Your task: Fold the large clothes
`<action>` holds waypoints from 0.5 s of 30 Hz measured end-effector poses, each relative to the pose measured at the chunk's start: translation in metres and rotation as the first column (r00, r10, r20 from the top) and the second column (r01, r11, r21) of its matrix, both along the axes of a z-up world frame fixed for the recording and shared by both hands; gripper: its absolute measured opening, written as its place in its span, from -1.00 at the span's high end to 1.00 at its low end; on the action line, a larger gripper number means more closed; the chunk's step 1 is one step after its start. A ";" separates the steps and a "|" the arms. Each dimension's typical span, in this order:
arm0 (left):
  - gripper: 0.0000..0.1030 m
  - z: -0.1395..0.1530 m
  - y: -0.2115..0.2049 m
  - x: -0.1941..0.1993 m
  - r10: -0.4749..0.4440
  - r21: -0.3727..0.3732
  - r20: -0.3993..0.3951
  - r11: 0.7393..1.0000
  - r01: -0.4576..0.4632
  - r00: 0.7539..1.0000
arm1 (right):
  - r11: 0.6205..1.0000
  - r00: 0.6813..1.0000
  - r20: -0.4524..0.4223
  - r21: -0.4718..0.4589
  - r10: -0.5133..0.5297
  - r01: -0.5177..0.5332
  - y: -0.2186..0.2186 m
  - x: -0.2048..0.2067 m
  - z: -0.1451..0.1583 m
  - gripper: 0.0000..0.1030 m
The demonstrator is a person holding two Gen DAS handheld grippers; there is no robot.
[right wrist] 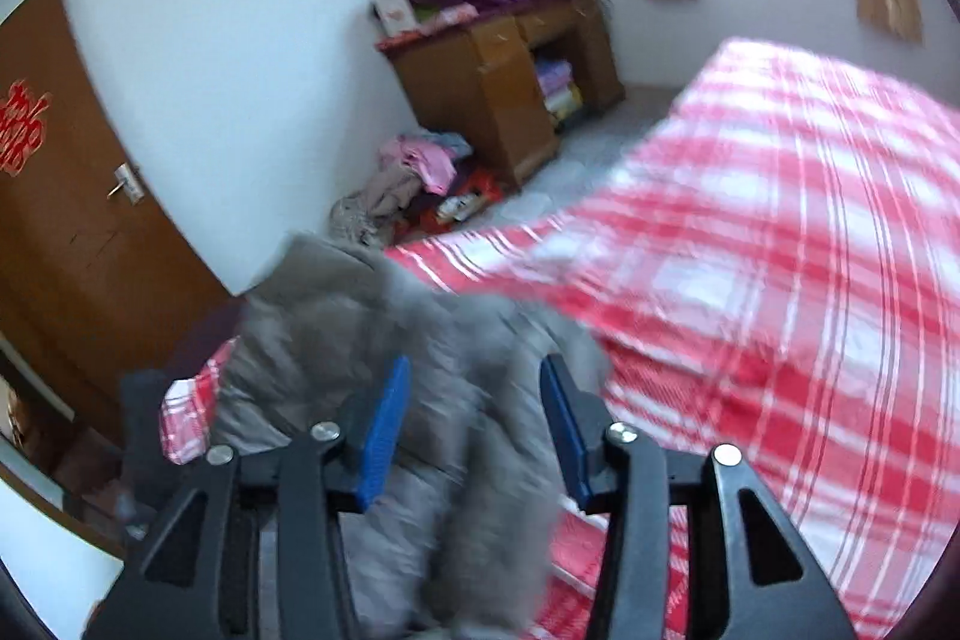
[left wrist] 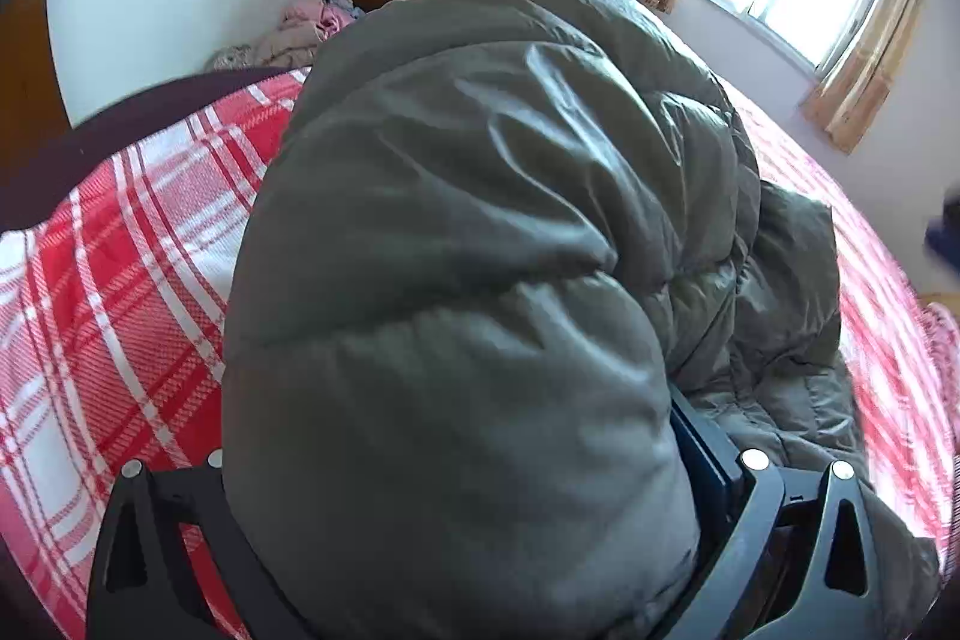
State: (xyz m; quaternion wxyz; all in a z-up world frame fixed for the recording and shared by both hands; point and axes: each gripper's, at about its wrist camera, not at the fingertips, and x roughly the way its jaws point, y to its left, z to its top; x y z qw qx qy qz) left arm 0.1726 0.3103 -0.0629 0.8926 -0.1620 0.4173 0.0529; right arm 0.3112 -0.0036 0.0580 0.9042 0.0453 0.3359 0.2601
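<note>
We have the grey coat (left wrist: 456,280) bunched between the jaws of the left claw (left wrist: 480,508): a thick puffy fold fills the whole gap, hides the near-left pad, and presses against the blue pad on the other side. We read this as the left claw pinching the coat. The rest of the coat trails ahead and to the right of that claw, down onto the checked bedspread (left wrist: 120,280).

Right claw (right wrist: 474,424): blue pads stand apart, with grey coat fabric (right wrist: 372,340) lying between and below them. The frame is smeared, so we think, not with certainty, that the pads are not pressing on the cloth. We log it as spread, fabric loose in the gap.

Risks from here:
- Only one claw seems to hold. The coat is bulky and slick-looking; a lift on a single fat fold may let the far half sag and undo any fold already made
- The left grip is on padding, not on a seam or hem. The filling could squeeze out of the jaws under load and the coat would slip
- In the right view, part of the coat sits just ahead of the claw near the bed's edge. A tug toward us could drag it off the bed
- If the right claw closes blind, it may take bedspread along with coat
</note>
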 end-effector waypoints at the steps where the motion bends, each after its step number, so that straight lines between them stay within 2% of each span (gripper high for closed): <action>1: -0.98 0.000 -0.003 0.000 0.001 0.019 0.001 1.000 -0.001 1.000 | 1.000 1.000 0.015 -0.016 0.002 -0.002 0.011 0.002 0.008 0.30; 3: -0.98 0.000 -0.004 0.002 0.004 0.043 0.001 0.999 -0.004 1.000 | 0.999 1.000 0.015 -0.038 0.001 -0.001 0.042 0.007 0.015 0.31; 5: -0.98 0.004 -0.010 -0.001 0.006 0.064 0.000 0.998 -0.006 1.000 | 0.997 0.999 -0.030 -0.070 -0.040 0.037 0.065 0.014 0.005 0.31; 7: -0.98 0.004 -0.014 -0.004 0.006 0.087 0.001 0.996 -0.006 1.000 | 0.990 0.992 -0.088 -0.116 -0.094 0.084 0.081 0.025 -0.021 0.32; 9: -0.99 0.005 -0.018 -0.005 0.000 0.101 0.005 0.995 -0.001 1.000 | 0.968 0.984 -0.077 -0.208 -0.162 0.143 0.089 0.029 -0.049 0.35; 11: -0.99 0.003 -0.014 0.000 -0.003 0.112 0.005 0.994 0.003 1.000 | 0.951 0.981 -0.052 -0.257 -0.189 0.170 0.088 0.025 -0.074 0.37; 15: -0.99 0.001 -0.017 0.006 -0.008 0.149 -0.005 0.989 0.008 1.000 | 0.958 0.981 -0.039 -0.225 -0.191 0.177 0.082 0.029 -0.095 0.37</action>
